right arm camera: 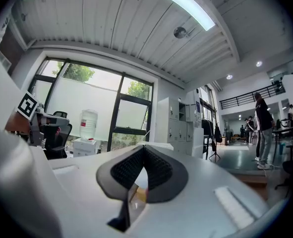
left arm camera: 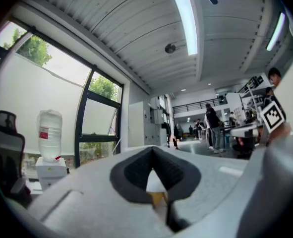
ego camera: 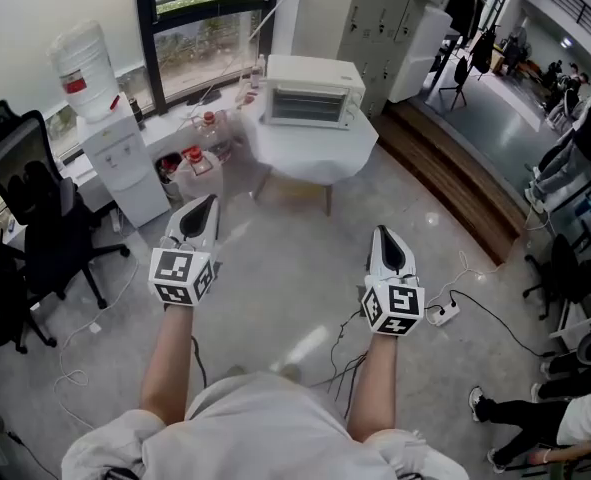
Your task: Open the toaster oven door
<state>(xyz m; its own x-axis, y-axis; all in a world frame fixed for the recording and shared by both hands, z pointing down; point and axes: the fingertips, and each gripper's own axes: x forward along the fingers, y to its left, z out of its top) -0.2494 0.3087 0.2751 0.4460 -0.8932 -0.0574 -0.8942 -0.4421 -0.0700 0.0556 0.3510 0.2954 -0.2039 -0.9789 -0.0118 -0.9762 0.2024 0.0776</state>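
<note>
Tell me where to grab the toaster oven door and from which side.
Likely the top edge of the toaster oven door, approached straight from the front: its glass front faces the person. The handle is too small to make out. The left gripper and right gripper are shut; open one first.

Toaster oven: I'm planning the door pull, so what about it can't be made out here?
- Door handle of the toaster oven: head view, too far and small.
- Its inside: head view, too small to tell.
- Oven itself: both gripper views, almost wholly hidden behind the left tongs and right tongs.
</note>
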